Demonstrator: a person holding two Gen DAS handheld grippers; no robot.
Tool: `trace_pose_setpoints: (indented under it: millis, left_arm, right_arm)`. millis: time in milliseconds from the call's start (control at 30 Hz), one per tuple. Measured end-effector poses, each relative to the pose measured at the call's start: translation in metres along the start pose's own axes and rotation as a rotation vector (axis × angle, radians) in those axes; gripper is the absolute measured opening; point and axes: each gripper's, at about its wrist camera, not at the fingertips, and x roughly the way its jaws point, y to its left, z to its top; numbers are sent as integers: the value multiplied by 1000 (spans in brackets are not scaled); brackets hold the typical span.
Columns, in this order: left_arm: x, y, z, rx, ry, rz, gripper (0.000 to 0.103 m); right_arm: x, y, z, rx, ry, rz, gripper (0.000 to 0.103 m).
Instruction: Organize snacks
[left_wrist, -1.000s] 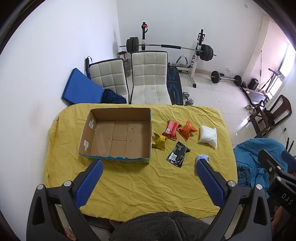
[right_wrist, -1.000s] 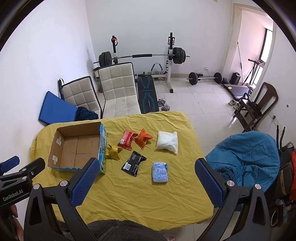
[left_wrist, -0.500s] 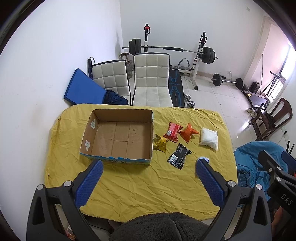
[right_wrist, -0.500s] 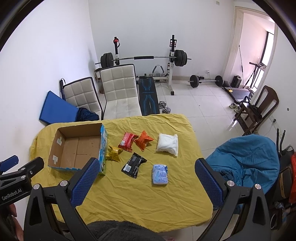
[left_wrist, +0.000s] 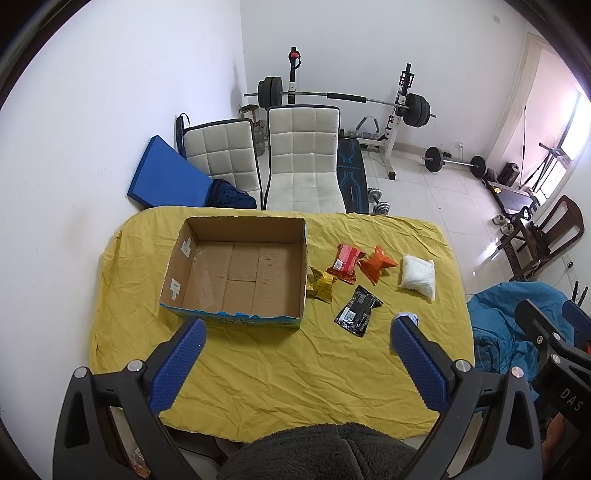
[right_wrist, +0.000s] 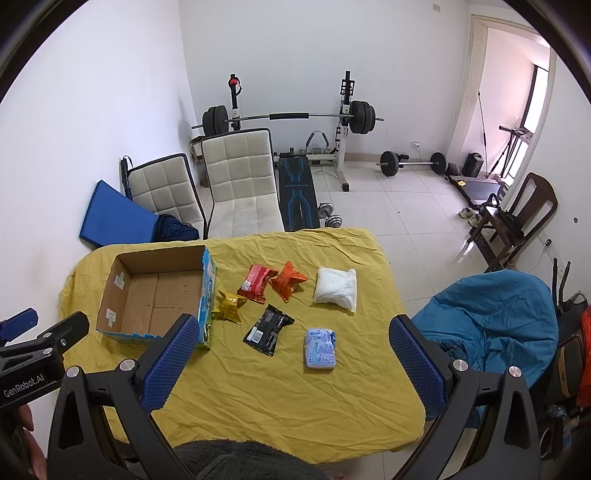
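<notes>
An empty cardboard box (left_wrist: 236, 271) (right_wrist: 155, 295) sits on the left of the yellow-covered table (left_wrist: 295, 369). To its right lie a gold packet (left_wrist: 320, 285) (right_wrist: 229, 306), a red packet (left_wrist: 345, 258) (right_wrist: 256, 283), an orange packet (left_wrist: 377, 264) (right_wrist: 288, 280), a white pouch (left_wrist: 417, 275) (right_wrist: 335, 290), a black packet (left_wrist: 357, 311) (right_wrist: 267, 329) and a light blue packet (right_wrist: 320, 349), mostly hidden in the left wrist view. My left gripper (left_wrist: 297, 363) and right gripper (right_wrist: 291, 363) both hover open high above the table's near side, holding nothing.
Two white padded chairs (left_wrist: 301, 158) and a blue mat (left_wrist: 166, 181) stand behind the table. A barbell rack (right_wrist: 288, 118) and weights are farther back. A blue beanbag (right_wrist: 491, 325) sits right of the table, beside a wooden chair (right_wrist: 517, 218).
Both grippers have risen and drawn back a little, so the table looks slightly smaller and lower. Nothing on the table moved.
</notes>
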Motion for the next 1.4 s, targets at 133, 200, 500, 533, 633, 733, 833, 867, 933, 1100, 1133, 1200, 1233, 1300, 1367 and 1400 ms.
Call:
trace_pose_setpoints:
  millis: [133,200,500,533,633,733,833,867,933,1100,1133,1200,1233,1300,1367,1400]
  left_arm:
    - [0,1,-1,0,-1,1,103]
    - [1,1,0,-1,-1,-1,103]
    - [2,2,0,-2,1,1,103]
    - [2,2,0,-3,2,-3,103]
    - [3,1,0,1,8,-1,103]
    - [4,-1,3,0,9,0,103]
    - [4,-1,3,0,8,-2,103]
    - [5,-2,4,1,8,-1,103]
    - [6,-2,4,-2,11,1,103]
    - [8,-1,4,-4,13,-4,103]
    - [10,-1,3,-5,18,-8,103]
    - [16,0,5,-3,24,-9,103]
    - [21,-1,6,-1,23,-8,103]
    - [35,-4,8,3,38,-11,103]
    - [50,-8,11,4,48,-18,103]
    - [63,-11,11,11,63,-19,103]
  right_arm:
    - [0,1,-1,-1,-1,1,103]
    - [1,1,-1,-2,-1,-2,103]
    - [3,3,-1,-3,-2,-2,103]
    - [2,3,0,-5,-1,-3,103]
    - [2,3,-1,-5,-1,-3,103]
    - [2,2,-1,-5,-1,-1,103]
    - [3,3,-2,-10,-2,-3,103]
    - [3,3,-2,-10,-3,-2,103]
    - [5,3,-1,-11,-2,-3,103]
    - [7,3,0,-10,0,2,103]
    - [8,3,0,-10,0,4,103]
    - [10,2,0,-9,3,4,103]
    - [13,0,1,-5,9,7,103]
    - [24,-6,4,12,28,8,103]
    - [43,-16,5,37,62,7,103]
    - [57,-24,5,54,89,2,103]
